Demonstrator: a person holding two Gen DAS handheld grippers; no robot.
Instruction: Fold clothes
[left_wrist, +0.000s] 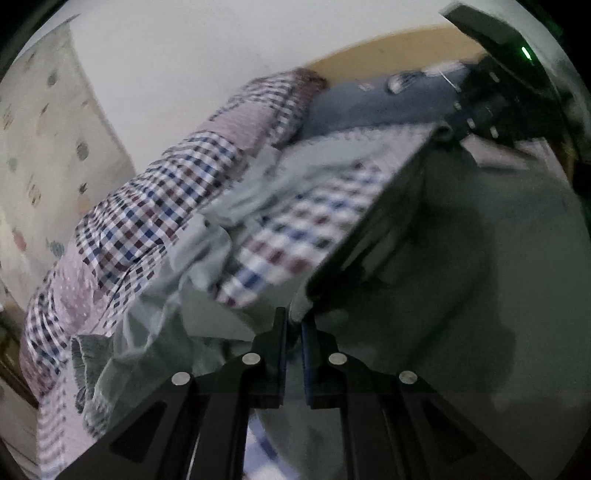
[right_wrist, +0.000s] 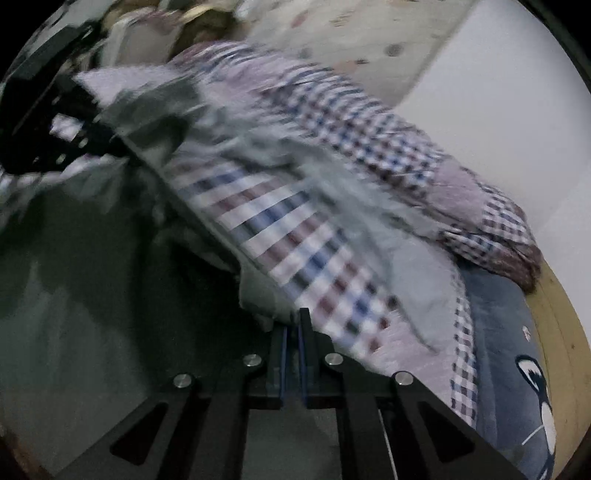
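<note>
I have both tongs pinched onto the same pale grey-green garment (left_wrist: 498, 258), one at each end of an edge. The left tongs (left_wrist: 294, 325) are closed on a fold of that cloth right at the tips, and the right tongs (right_wrist: 294, 321) are likewise clamped on the cloth's edge. In each wrist view the other tool shows at the far end of the stretched hem, so I judge I'm holding the piece taut between the two grips to shake it flat before laying it down.

The garment hangs and drapes over the bed, above a checked quilt (left_wrist: 155, 206) that is bunched along the wall (left_wrist: 184, 55). A blue pillow (right_wrist: 517, 350) with a cartoon face lies near the head end, beside the wooden frame (right_wrist: 554, 314).

Both views are smeared by motion, so I can't tell which part of the garment I'm gripping. Holding two corners keeps the fabric spread so the next fold falls straight.
</note>
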